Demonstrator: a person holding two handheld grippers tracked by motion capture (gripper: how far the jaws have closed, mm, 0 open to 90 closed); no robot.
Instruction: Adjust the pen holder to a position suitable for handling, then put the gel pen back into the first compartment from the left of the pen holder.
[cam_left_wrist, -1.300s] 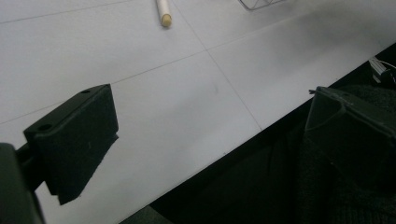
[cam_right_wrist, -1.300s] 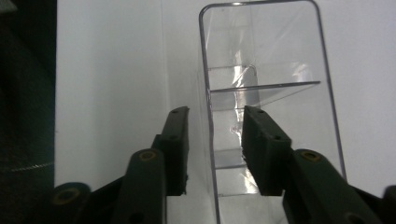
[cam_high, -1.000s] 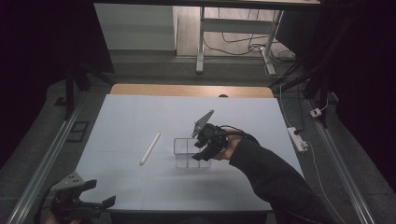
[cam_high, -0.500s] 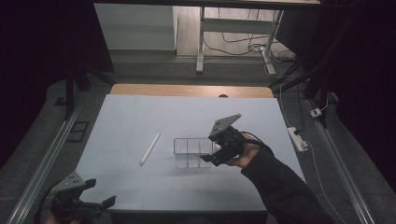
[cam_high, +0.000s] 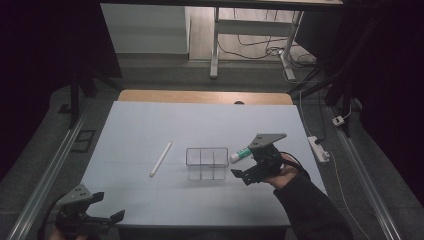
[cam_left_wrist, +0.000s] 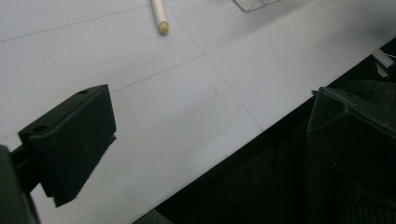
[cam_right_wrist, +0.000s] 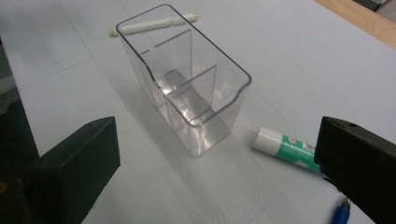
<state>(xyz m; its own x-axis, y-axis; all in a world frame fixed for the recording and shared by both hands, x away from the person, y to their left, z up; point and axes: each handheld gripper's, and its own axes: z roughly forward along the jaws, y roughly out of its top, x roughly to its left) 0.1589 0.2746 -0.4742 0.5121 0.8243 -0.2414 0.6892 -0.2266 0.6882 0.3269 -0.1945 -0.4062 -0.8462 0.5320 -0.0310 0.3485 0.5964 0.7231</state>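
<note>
**Right jaws wide and empty beside the clear organizer**

At the near left corner of the white table (cam_high: 150, 125), I have my left gripper (cam_high: 95, 220) hovering low over the edge, jaws spread wide with nothing between them; in the left gripper view I see only bare tabletop between the two black pads.

Farther in, on the right side, my right gripper (cam_high: 240, 175) sits just beside the right end of the clear three-compartment organizer (cam_high: 207, 163). Its jaws have just been opening and now stand fully apart, holding nothing. In the right gripper view the organizer (cam_right_wrist: 187, 88) stands upright on the table ahead of the jaws, untouched by either pad, its compartments empty.

Just right of the organizer lies a green-and-white glue stick (cam_high: 241, 153), near the right gripper but apart from it. Left of the organizer, well apart, a white stick-shaped pen (cam_high: 160, 158) lies flat at a slant.
</note>
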